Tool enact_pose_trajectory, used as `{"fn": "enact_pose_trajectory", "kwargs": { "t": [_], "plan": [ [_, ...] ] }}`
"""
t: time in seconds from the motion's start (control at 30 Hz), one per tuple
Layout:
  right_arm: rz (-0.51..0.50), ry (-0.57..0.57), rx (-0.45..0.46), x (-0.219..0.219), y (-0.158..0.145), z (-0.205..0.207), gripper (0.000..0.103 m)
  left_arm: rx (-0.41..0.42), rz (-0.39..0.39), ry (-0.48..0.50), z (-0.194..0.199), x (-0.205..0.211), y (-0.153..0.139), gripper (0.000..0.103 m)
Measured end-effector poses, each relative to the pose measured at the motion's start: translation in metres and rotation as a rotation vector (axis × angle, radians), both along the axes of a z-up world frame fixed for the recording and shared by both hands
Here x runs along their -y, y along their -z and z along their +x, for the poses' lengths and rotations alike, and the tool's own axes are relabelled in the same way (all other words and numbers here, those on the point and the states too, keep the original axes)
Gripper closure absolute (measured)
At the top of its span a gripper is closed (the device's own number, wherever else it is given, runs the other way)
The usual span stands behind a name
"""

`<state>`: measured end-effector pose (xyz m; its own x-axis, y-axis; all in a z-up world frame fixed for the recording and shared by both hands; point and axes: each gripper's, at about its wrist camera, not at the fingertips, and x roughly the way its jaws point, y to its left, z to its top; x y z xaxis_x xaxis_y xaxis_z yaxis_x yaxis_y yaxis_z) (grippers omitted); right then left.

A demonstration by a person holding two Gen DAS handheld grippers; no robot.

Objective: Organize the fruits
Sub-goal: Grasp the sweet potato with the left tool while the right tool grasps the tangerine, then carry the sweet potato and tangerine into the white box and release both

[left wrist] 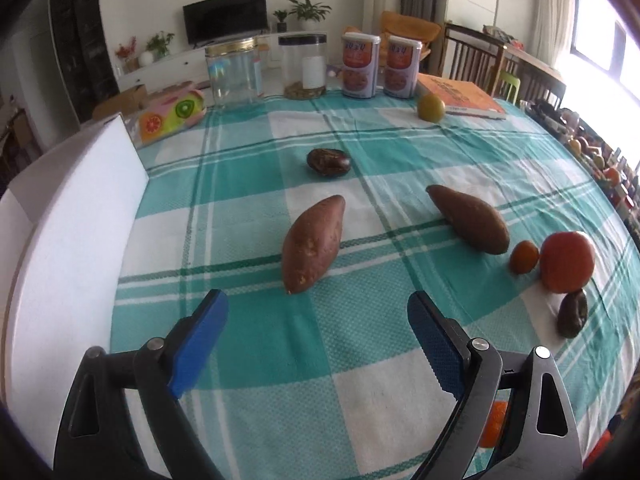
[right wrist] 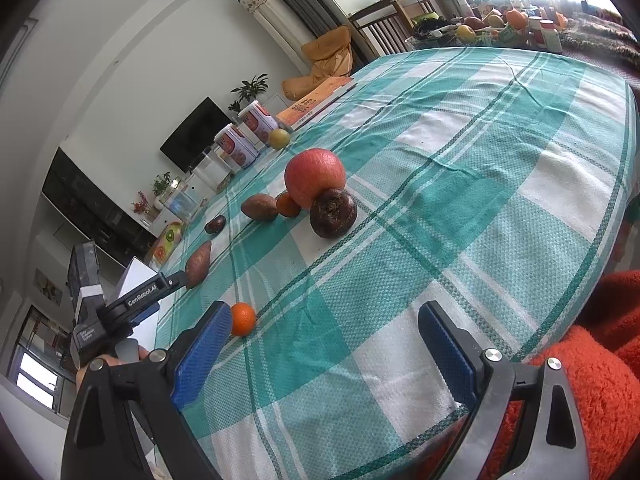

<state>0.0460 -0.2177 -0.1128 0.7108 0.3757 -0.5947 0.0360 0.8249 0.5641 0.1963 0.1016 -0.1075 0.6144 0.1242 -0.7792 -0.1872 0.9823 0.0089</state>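
Note:
My left gripper [left wrist: 318, 312] is open over the checked cloth, with a sweet potato [left wrist: 313, 243] just beyond its fingertips. A second sweet potato [left wrist: 469, 218] lies to the right, a dark passion fruit [left wrist: 329, 162] behind. At the right sit a small orange [left wrist: 524, 256], a big red-orange fruit [left wrist: 567, 261] and a dark fruit [left wrist: 573, 313]. A green-yellow fruit [left wrist: 431, 107] lies by the book. My right gripper [right wrist: 325, 322] is open and empty; a small mandarin [right wrist: 243, 319] lies by its left fingertip. Ahead are the red fruit [right wrist: 315, 176] and dark fruit [right wrist: 333, 212].
A white box [left wrist: 76, 216] stands at the table's left edge. Two jars [left wrist: 234, 72], two printed cans [left wrist: 359, 66], a fruit-print box [left wrist: 170, 114] and an orange book [left wrist: 460, 94] line the far side. An orange fleece sleeve [right wrist: 592, 380] is at the right.

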Motion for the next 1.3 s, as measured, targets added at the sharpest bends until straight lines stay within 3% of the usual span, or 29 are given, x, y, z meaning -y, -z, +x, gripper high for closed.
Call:
{"fn": "enact_pose_trajectory", "kwargs": {
  "t": [0.07, 0.2, 0.23, 0.27, 0.3, 0.43, 0.5, 0.6, 0.77, 0.83, 0.87, 0.93, 0.97, 1.07, 1.3],
  "plan": [
    [0.006, 0.004, -0.001, 0.002, 0.001, 0.0, 0.009, -0.046, -0.005, 0.035, 0.027, -0.007, 0.01, 0.012],
    [0.035, -0.019, -0.015, 0.003, 0.004, 0.003, 0.009, -0.084, 0.08, 0.07, 0.054, -0.008, 0.026, 0.014],
    [0.037, -0.035, -0.022, 0.0, 0.006, 0.005, 0.009, -0.089, 0.077, 0.082, 0.057, -0.007, 0.028, 0.031],
    [0.035, -0.051, -0.027, -0.002, 0.006, 0.007, 0.009, -0.105, 0.066, 0.094, 0.059, -0.007, 0.03, 0.059],
    [0.03, -0.067, -0.028, -0.006, 0.006, 0.008, 0.009, -0.122, 0.076, 0.096, 0.061, -0.005, 0.032, 0.062],
    [-0.013, -0.133, -0.046, -0.024, 0.007, 0.018, 0.009, -0.086, 0.037, 0.084, 0.045, -0.011, 0.032, 0.062],
    [-0.061, -0.243, -0.086, -0.048, 0.011, 0.036, 0.009, -0.076, -0.033, 0.035, 0.03, -0.019, 0.03, 0.062],
    [-0.242, -0.416, -0.092, -0.1, 0.017, 0.064, 0.01, -0.054, -0.119, -0.028, 0.004, -0.028, 0.024, 0.062],
    [-0.521, -0.531, -0.045, -0.166, 0.031, 0.083, 0.018, -0.004, -0.168, -0.049, -0.043, -0.032, 0.0, 0.062],
    [-0.595, -0.556, -0.016, -0.18, 0.034, 0.081, 0.027, 0.015, -0.178, -0.04, -0.059, -0.032, -0.011, 0.062],
    [-0.611, -0.553, -0.011, -0.182, 0.033, 0.079, 0.039, 0.024, -0.185, -0.032, -0.067, -0.032, -0.016, 0.062],
    [-0.607, -0.557, -0.001, -0.182, 0.029, 0.076, 0.067, 0.036, -0.199, -0.013, -0.08, -0.03, -0.025, 0.062],
    [-0.612, -0.556, -0.003, -0.182, 0.028, 0.075, 0.07, 0.038, -0.208, -0.004, -0.086, -0.029, -0.028, 0.062],
    [-0.579, -0.549, -0.008, -0.174, 0.026, 0.071, 0.071, 0.046, -0.221, 0.029, -0.103, -0.022, -0.038, 0.062],
    [-0.377, -0.532, -0.031, -0.152, 0.004, 0.06, 0.071, 0.079, -0.307, 0.075, -0.151, -0.02, -0.071, 0.062]
  ]
}}
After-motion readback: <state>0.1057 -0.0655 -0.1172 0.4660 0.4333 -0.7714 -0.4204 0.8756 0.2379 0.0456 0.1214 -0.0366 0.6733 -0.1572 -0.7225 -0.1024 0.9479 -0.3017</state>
